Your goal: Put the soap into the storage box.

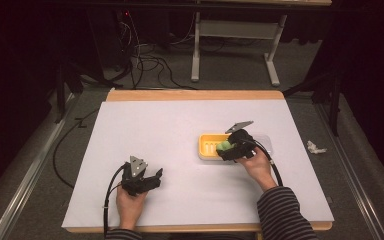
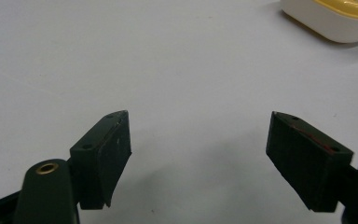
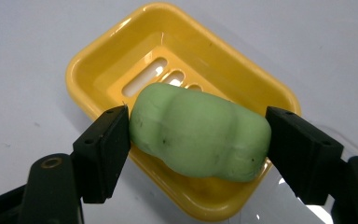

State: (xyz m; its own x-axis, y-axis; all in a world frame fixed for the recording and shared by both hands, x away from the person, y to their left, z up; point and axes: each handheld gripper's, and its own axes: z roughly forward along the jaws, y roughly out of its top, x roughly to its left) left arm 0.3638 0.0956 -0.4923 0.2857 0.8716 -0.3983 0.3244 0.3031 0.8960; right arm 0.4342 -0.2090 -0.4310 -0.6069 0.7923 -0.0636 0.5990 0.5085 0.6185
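A green bar of soap (image 3: 200,133) sits lengthwise between the jaws of my right gripper (image 3: 198,140), which touch both of its ends. It hangs over a yellow soap dish (image 3: 121,60) with slots in its floor. In the high view the soap (image 1: 224,145) and right gripper (image 1: 227,150) are at the dish (image 1: 206,145), right of the table's centre. My left gripper (image 1: 155,176) rests near the front left with its jaws wide apart and nothing between them (image 2: 198,144). A corner of the dish (image 2: 335,23) lies far ahead of it.
The white table top (image 1: 180,120) has a wooden rim. A clear plastic piece (image 1: 266,142) lies just right of the dish. On the floor lie a crumpled white scrap (image 1: 316,147) to the right and cables (image 1: 145,60) at the back.
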